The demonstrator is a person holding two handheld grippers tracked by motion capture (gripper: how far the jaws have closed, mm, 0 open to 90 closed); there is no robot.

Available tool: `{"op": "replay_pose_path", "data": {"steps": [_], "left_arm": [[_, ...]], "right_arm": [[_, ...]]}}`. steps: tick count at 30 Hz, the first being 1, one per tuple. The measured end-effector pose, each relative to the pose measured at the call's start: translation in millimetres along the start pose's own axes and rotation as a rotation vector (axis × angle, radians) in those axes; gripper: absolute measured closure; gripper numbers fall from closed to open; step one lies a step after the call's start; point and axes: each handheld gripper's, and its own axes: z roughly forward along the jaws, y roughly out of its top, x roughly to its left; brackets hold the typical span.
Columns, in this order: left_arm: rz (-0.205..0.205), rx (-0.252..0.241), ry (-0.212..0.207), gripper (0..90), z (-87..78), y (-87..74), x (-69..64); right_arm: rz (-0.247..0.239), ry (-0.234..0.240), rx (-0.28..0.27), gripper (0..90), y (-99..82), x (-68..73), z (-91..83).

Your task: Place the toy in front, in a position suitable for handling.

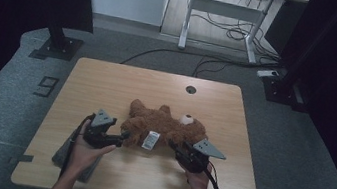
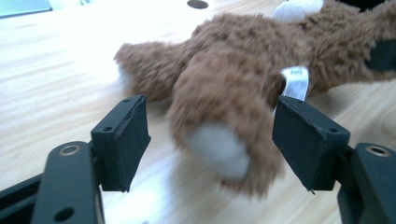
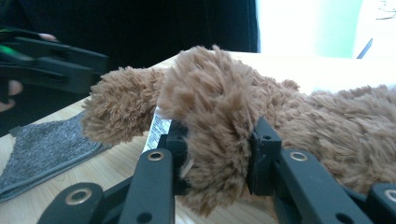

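High view: brown plush bear (image 1: 164,127) is laid near the middle of the table (image 1: 108,80), flanked by the left gripper (image 1: 121,140) and right gripper (image 1: 174,147), each held low and level. Left gripper view: the jaws are spread either side of a white-tipped paw (image 2: 219,151), untouched; squarer centring is advised before closing. Right gripper view: a limb (image 3: 212,126) is pinched firmly, best kept steady.

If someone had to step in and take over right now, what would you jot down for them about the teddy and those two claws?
Left gripper: open, a teddy bear leg between its pads, not pressed.
Right gripper: shut on another plush limb.
The bear lies mid-table, white tag showing; a grey cloth lies at the near left.
Done: right hold secured. Left: probably regrip with the left gripper; the cloth is untouched.
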Motion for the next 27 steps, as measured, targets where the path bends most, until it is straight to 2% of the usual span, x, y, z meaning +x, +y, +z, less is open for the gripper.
{"op": "replay_pose_path", "data": {"steps": [2, 3, 4, 6, 7, 8, 9, 10, 11, 13, 17, 20, 21, 27], "left_arm": [[-0.01, 0.005, 0.029, 24.5, -15.3, -12.6, 8.8], [-0.01, 0.005, 0.029, 23.4, -15.3, -12.6, 8.8], [-0.032, 0.011, 0.055, 21.0, -26.6, -25.7, 17.1], [-0.062, 0.021, 0.075, 19.4, -33.9, -38.7, 23.2], [-0.062, 0.021, 0.075, 19.4, -33.9, -38.7, 23.2], [-0.074, 0.046, 0.087, 18.9, -37.0, -48.7, 27.2], [-0.074, 0.046, 0.087, 17.8, -37.0, -48.7, 27.2], [-0.07, 0.092, 0.1, 16.3, -37.5, -57.7, 30.7], [-0.07, 0.092, 0.1, 15.3, -37.5, -57.7, 30.7], [-0.088, 0.118, 0.123, 15.0, -37.7, -69.7, 33.4], [-0.1, 0.146, 0.126, 14.5, -37.6, -80.3, 33.9], [-0.07, 0.191, 0.116, 13.8, -32.3, -87.0, 30.7], [-0.065, 0.214, 0.125, 12.7, -25.8, -89.6, 30.0], [-0.049, 0.255, 0.167, 14.8, -9.7, -98.9, 29.1]], "right_arm": [[0.006, 0.006, -0.001, 67.9, 0.5, -1.0, 0.9], [0.006, 0.006, -0.002, 67.8, 0.6, -1.2, 1.3], [0.003, 0.005, -0.001, 67.6, 0.8, -1.5, 1.7], [0.004, 0.005, 0.0, 67.3, 1.0, -1.5, 2.0], [0.004, 0.005, 0.0, 67.3, 1.0, -1.5, 2.0], [0.0, 0.007, 0.002, 66.7, 0.9, -1.5, 2.7], [0.0, 0.007, 0.003, 66.5, 0.7, -1.6, 2.7], [0.001, 0.007, 0.004, 66.3, 0.4, -1.8, 2.5], [0.001, 0.007, 0.004, 66.3, 0.4, -1.8, 2.5], [-0.001, 0.004, 0.005, 65.8, -0.1, -3.3, 1.8], [0.005, 0.007, 0.006, 65.2, -1.0, -4.8, 1.0], [0.006, 0.009, 0.005, 65.1, -1.9, -5.7, 0.2], [0.016, 0.012, 0.004, 64.9, -3.3, -6.4, -0.3], [0.022, 0.012, 0.003, 64.3, -4.1, -6.2, -0.6]]}}
